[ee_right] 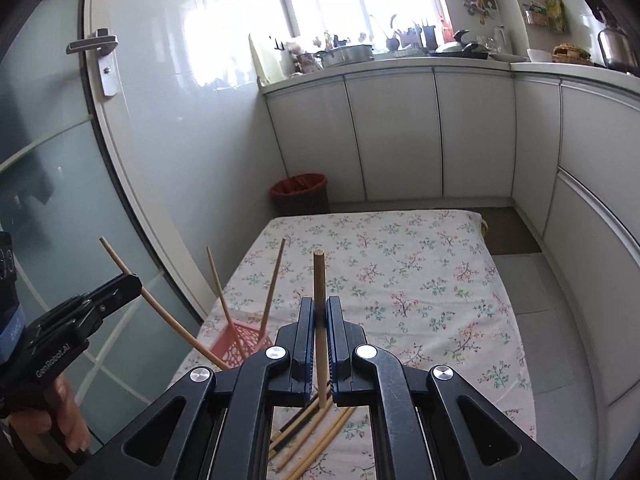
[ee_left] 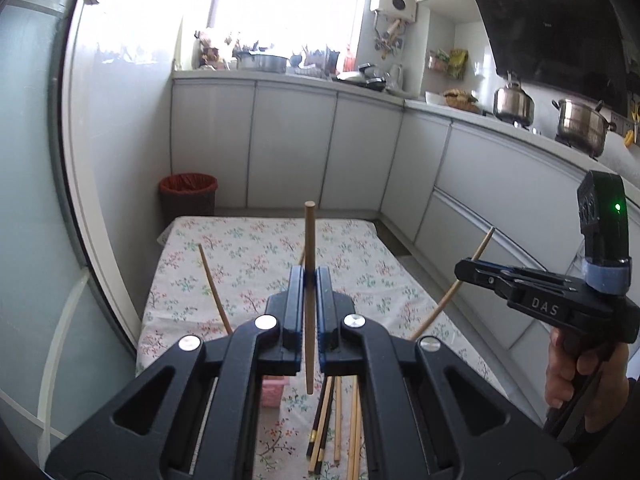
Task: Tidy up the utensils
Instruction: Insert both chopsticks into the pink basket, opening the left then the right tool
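My left gripper [ee_left: 309,276] is shut on a bamboo chopstick [ee_left: 309,240] held upright above the floral-cloth table [ee_left: 248,256]. My right gripper [ee_right: 319,310] is shut on another bamboo chopstick [ee_right: 319,280], also upright. Each gripper shows in the other's view, the right one [ee_left: 466,270] at the right, the left one [ee_right: 130,282] at the left. A pink slotted basket [ee_right: 240,340] stands on the table's near left with two chopsticks [ee_right: 274,284] leaning in it. Several loose chopsticks [ee_left: 336,428], bamboo and dark, lie on the cloth under the grippers.
A red-lined waste bin [ee_left: 188,196] stands on the floor beyond the table. White kitchen cabinets [ee_left: 328,148] run behind and along the right, with pots [ee_left: 580,126] on the counter. A glass door [ee_right: 48,152] is at the left.
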A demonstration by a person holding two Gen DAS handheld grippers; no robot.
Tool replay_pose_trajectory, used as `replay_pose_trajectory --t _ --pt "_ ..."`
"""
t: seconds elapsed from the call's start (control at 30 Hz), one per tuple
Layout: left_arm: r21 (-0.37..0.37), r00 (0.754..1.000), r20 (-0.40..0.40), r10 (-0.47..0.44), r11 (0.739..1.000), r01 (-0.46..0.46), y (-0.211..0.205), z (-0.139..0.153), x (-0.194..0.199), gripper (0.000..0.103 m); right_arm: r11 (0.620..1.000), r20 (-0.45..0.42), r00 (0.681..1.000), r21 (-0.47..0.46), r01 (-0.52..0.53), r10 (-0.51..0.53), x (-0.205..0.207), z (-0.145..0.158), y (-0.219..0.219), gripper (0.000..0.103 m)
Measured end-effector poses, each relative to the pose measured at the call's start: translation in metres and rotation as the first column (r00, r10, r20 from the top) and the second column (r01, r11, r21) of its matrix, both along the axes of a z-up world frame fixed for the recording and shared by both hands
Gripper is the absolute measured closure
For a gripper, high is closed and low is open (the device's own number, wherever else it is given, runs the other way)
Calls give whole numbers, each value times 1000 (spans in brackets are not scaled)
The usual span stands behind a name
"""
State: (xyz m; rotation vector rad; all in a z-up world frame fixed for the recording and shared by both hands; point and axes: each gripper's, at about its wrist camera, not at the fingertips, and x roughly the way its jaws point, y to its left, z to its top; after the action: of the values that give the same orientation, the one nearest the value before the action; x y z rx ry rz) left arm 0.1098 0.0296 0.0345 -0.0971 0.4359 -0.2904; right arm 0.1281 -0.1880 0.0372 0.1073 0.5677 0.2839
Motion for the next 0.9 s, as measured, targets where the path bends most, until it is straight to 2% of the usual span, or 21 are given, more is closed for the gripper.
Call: replay_pose_trajectory --t 0.13,0.27,0.47,0.73,0.9 --pt "-15 998 48 49 999 -48 11 8 2 97 1000 33 999 19 -19 18 -4 12 8 97" --pt "-37 994 61 90 995 -88 21 8 9 97 998 53 998 41 -38 36 -4 18 17 97" --pt "-7 989 61 135 991 -134 21 2 18 97 996 54 997 58 -66 63 2 19 29 97" --pt "91 987 -36 154 984 -150 13 -19 43 97 993 41 996 86 -83 80 11 14 37 97" --pt "98 981 -115 157 984 -146 14 -34 61 97 990 35 995 105 -96 93 18 10 42 97"
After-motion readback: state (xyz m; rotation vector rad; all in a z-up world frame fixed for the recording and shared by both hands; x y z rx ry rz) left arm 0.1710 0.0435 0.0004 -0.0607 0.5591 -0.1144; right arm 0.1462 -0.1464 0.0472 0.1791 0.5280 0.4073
